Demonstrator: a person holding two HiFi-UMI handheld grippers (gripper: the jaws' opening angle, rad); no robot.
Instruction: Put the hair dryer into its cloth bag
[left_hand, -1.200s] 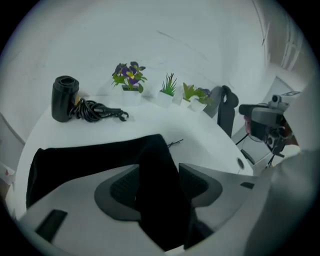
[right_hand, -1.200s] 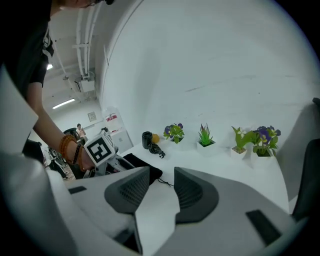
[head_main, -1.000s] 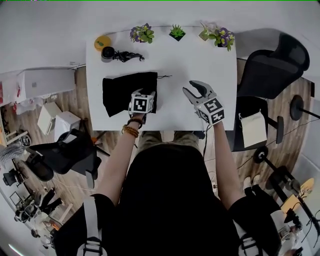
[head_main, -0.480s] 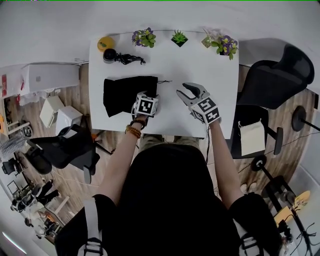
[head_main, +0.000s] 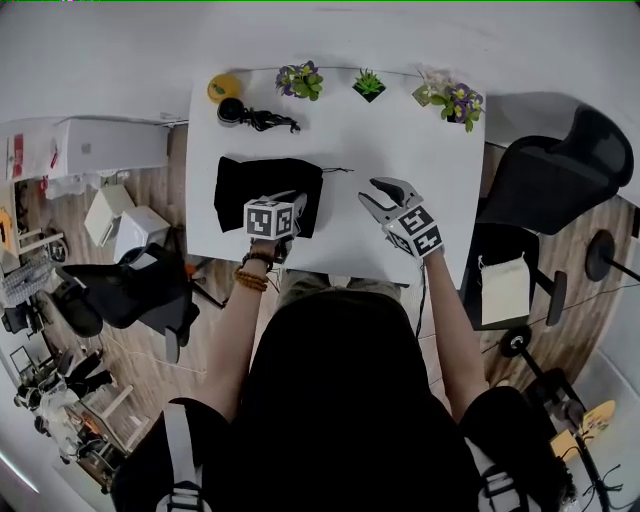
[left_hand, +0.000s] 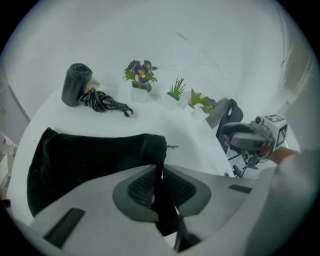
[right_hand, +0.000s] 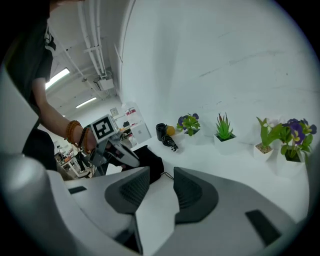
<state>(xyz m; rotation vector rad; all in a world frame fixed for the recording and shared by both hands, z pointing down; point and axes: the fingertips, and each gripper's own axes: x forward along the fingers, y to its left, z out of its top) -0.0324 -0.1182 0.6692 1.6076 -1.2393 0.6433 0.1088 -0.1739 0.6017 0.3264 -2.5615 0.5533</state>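
Cloth bag (head_main: 250, 185): black, lying flat on the white bench (head_main: 400, 140), mouth end to the right with a drawstring trailing out. The hair dryer (head_main: 233, 110) is outside it, at the bench's far left corner, well apart from the bag, its cord bunched beside it. Three potted plants (head_main: 369, 85) line the far edge.

Left tongs (left_hand: 160, 185): pitched steeply down, have just been closing, now clenched on the bag's right edge, fabric pinched between the pads.

Right tongs (right_hand: 161, 187): released, nothing between them, held above bare bench right of the bag, tilted gently down.
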